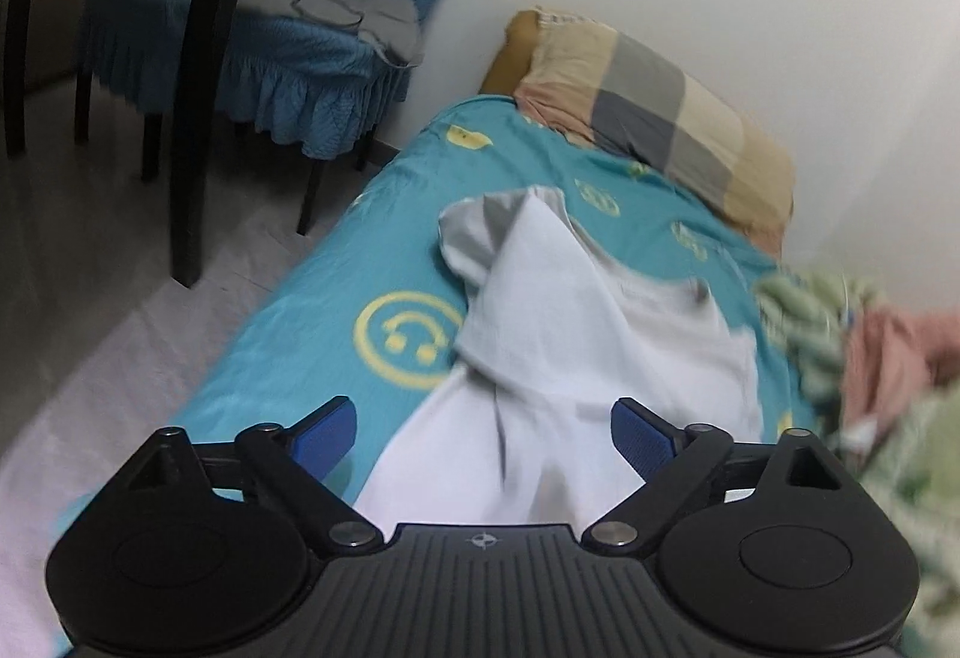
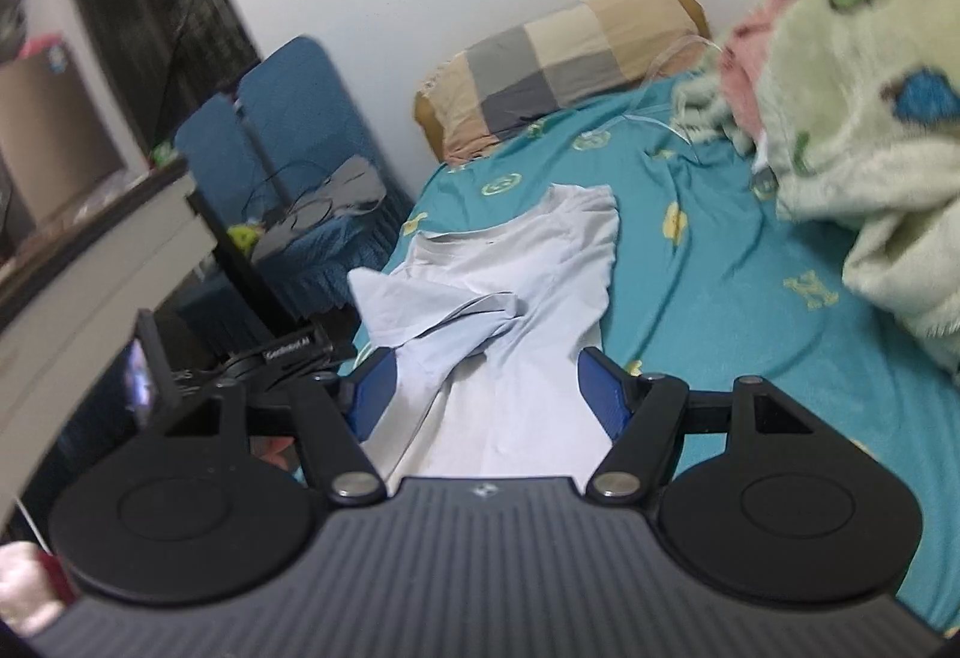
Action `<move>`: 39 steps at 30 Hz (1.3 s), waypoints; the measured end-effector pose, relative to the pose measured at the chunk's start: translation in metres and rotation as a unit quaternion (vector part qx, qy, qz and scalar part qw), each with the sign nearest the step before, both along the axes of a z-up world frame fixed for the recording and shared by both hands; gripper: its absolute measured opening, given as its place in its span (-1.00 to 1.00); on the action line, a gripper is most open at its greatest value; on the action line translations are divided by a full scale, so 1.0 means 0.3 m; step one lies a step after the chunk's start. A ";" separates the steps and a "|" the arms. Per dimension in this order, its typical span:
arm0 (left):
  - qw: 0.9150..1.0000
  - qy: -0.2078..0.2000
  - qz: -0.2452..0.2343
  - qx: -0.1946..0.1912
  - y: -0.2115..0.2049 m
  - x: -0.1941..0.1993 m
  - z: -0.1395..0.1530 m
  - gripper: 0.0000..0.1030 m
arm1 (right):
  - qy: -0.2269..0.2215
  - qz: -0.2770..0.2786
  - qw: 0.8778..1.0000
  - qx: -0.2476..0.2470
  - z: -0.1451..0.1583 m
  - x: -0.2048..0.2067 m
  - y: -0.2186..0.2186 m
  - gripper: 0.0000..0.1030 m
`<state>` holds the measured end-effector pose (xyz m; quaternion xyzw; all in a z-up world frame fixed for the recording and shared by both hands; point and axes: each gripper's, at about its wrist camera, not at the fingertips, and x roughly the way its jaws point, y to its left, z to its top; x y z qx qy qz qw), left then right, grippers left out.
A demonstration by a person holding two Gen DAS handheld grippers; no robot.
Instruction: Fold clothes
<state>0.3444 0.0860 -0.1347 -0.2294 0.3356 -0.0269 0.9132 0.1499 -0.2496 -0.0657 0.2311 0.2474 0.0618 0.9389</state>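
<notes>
— Where's the shirt?

— The white T-shirt (image 1: 576, 334) lies rumpled on the bed (image 1: 336, 262), over the teal sheet with yellow smiley prints, near the bed's left edge. One sleeve is flopped over the body, and the hem end runs toward us.

— And the claws?

— The left claw (image 1: 483, 433) hangs over the near end of the shirt, blue pads spread wide, nothing between them but cloth below. The right claw (image 2: 486, 388) is released too, jaws apart, straddling the shirt's lower part from above. I can't tell if either pad touches the fabric.

— What's around it?

— A checked pillow (image 1: 654, 117) sits at the far end against the white wall. To the right is a heap of fuzzy green and pink blankets (image 2: 852, 117). Off the bed's left side stands a chair with a blue ruffled cover (image 1: 288, 75), grey cloth and cables on its seat, and the dark leg of a table (image 1: 204, 75) nearer us.
</notes>
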 end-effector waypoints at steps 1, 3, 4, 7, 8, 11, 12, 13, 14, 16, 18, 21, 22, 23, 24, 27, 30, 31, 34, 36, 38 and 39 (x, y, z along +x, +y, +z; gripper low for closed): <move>1.000 0.001 0.006 -0.017 0.004 0.041 -0.022 0.80 | 0.004 -0.007 1.000 0.005 -0.012 0.018 -0.010 0.35; 0.999 0.000 0.014 -0.035 0.004 0.104 -0.058 0.75 | 0.013 -0.011 1.000 0.019 -0.034 0.051 -0.026 0.38; 0.999 -0.001 0.017 -0.043 0.002 0.133 -0.075 0.74 | 0.017 -0.012 0.999 0.028 -0.044 0.065 -0.033 0.38; 0.998 -0.016 0.007 -0.065 -0.008 0.190 -0.101 0.56 | 0.026 -0.013 0.999 0.031 -0.070 0.091 -0.037 0.38; 0.997 -0.019 -0.001 -0.075 -0.013 0.204 -0.104 0.47 | 0.029 -0.012 0.999 0.031 -0.077 0.095 -0.034 0.38; 0.997 -0.013 -0.030 -0.066 -0.051 0.234 -0.094 -0.07 | 0.034 -0.013 0.999 0.037 -0.084 0.098 -0.031 0.38; 0.998 -0.008 -0.039 -0.051 -0.066 0.241 -0.083 -0.38 | 0.032 -0.014 0.999 0.038 -0.081 0.096 -0.031 0.38; 0.998 -0.002 -0.044 -0.036 -0.081 0.248 -0.072 -0.69 | 0.027 -0.016 0.999 0.035 -0.074 0.091 -0.030 0.38; 0.999 0.005 -0.047 -0.024 -0.092 0.253 -0.059 -0.85 | 0.022 -0.018 0.999 0.034 -0.067 0.083 -0.032 0.38; 0.999 0.002 -0.047 -0.004 -0.118 0.263 -0.010 -0.95 | 0.014 -0.022 0.999 0.036 -0.052 0.066 -0.036 0.38; 0.999 -0.006 -0.046 0.017 -0.148 0.275 0.046 -0.95 | 0.009 -0.025 0.999 0.043 -0.043 0.044 -0.042 0.38; 0.997 -0.014 -0.054 0.053 -0.223 0.326 0.138 -0.95 | 0.004 -0.024 0.999 0.039 -0.036 0.024 -0.036 0.38; 0.996 -0.016 -0.060 0.065 -0.256 0.350 0.163 -0.95 | 0.005 -0.023 0.999 0.036 -0.035 0.022 -0.033 0.38; 0.994 -0.016 -0.069 0.081 -0.296 0.376 0.180 -0.95 | 0.008 -0.022 0.999 0.035 -0.037 0.026 -0.031 0.38; 0.992 -0.016 -0.078 0.097 -0.339 0.403 0.192 -0.95 | 0.012 -0.022 0.999 0.035 -0.042 0.031 -0.031 0.38; 0.984 -0.010 -0.100 0.147 -0.469 0.478 0.185 -0.94 | 0.025 -0.028 0.999 0.035 -0.064 0.046 -0.040 0.38; 0.978 -0.008 -0.114 0.172 -0.566 0.521 0.141 -0.88 | 0.041 -0.040 0.998 0.038 -0.090 0.069 -0.058 0.38; 0.978 -0.013 -0.118 0.173 -0.584 0.525 0.127 -0.75 | 0.044 -0.043 0.997 0.041 -0.098 0.076 -0.064 0.38; 0.978 -0.030 -0.119 0.166 -0.592 0.512 0.099 -0.17 | 0.051 -0.051 0.996 0.044 -0.113 0.090 -0.078 0.38; 0.980 -0.032 -0.114 0.160 -0.571 0.495 0.091 -0.08 | 0.051 -0.054 0.996 0.049 -0.118 0.093 -0.085 0.38; 0.980 -0.036 -0.112 0.159 -0.535 0.466 0.091 -0.02 | 0.052 -0.055 0.996 0.052 -0.120 0.095 -0.087 0.38; 0.980 -0.039 -0.106 0.163 -0.513 0.452 0.092 0.07 | 0.052 -0.054 0.996 0.053 -0.119 0.094 -0.085 0.38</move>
